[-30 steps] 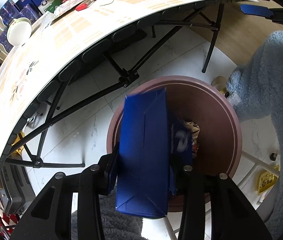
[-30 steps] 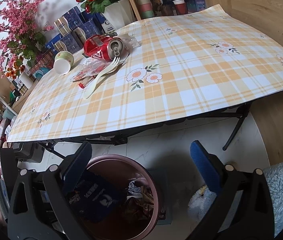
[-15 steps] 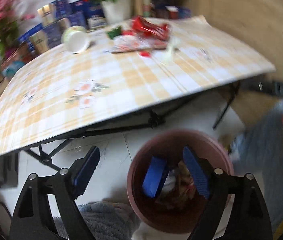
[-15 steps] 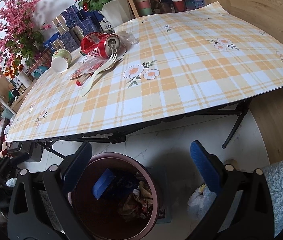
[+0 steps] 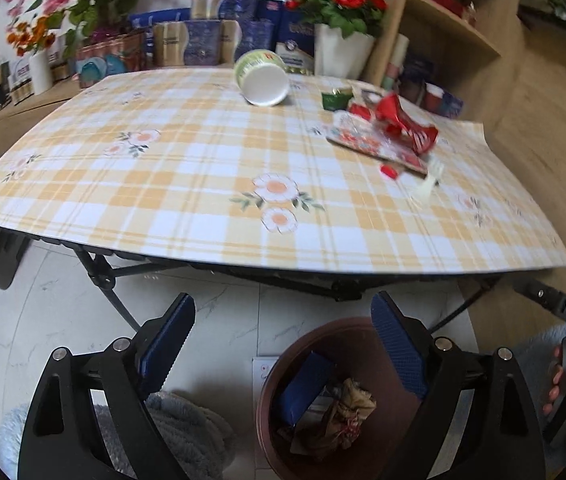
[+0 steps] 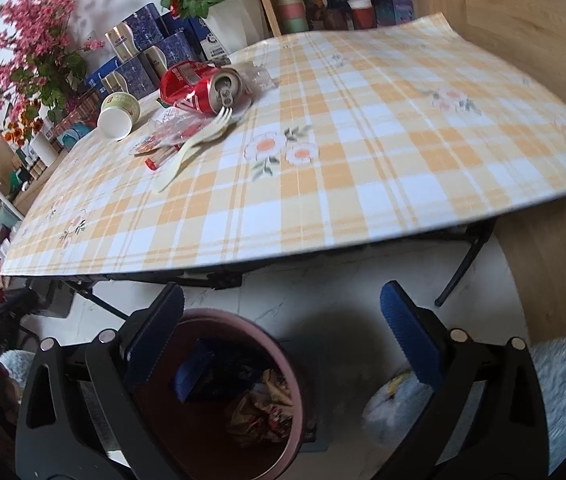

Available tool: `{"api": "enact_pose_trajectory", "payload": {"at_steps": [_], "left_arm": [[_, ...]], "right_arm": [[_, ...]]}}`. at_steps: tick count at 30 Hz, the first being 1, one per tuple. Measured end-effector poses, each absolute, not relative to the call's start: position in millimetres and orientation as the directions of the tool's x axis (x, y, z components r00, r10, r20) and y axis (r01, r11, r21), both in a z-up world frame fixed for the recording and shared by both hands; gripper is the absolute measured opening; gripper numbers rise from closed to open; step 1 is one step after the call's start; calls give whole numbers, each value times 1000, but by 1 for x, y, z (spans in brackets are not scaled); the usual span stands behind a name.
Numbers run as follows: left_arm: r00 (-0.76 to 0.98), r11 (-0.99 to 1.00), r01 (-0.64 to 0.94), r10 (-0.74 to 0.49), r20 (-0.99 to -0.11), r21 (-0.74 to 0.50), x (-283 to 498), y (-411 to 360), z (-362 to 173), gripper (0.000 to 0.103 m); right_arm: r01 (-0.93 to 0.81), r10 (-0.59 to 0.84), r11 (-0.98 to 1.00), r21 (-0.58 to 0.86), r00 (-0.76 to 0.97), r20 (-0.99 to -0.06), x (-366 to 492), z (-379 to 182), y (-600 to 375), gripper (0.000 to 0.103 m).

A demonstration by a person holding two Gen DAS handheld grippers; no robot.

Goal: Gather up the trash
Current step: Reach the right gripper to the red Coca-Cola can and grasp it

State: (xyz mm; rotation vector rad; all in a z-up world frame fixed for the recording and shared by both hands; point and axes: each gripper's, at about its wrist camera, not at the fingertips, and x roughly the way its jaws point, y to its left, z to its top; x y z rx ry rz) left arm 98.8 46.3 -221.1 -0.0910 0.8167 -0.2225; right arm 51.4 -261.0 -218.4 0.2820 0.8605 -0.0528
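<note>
While the left gripper (image 5: 283, 344) hangs over the floor, jaws opening with nothing between them, the blue box (image 5: 303, 388) lies in the bin (image 5: 283, 364). Right gripper (image 6: 283, 320) gapes empty. Can (image 6: 199, 88), cup (image 6: 119, 116), fork (image 6: 195, 144) remain on the far table (image 6: 343, 184).
</note>
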Motion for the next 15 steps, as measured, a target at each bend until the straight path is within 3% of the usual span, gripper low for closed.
{"api": "enact_pose_trajectory", "payload": {"at_steps": [5, 12, 15], "left_arm": [[689, 970, 121, -235, -686, -211, 106, 59, -216, 88], [773, 978, 117, -197, -602, -171, 117, 62, -196, 88], [785, 977, 136, -206, -584, -163, 128, 64, -187, 88]], "right_arm": [[65, 72, 986, 155, 671, -738, 84, -201, -252, 97], [-117, 168, 986, 120, 667, -726, 162, -172, -232, 97], [-185, 145, 982, 30, 650, -746, 203, -165, -216, 97]]}}
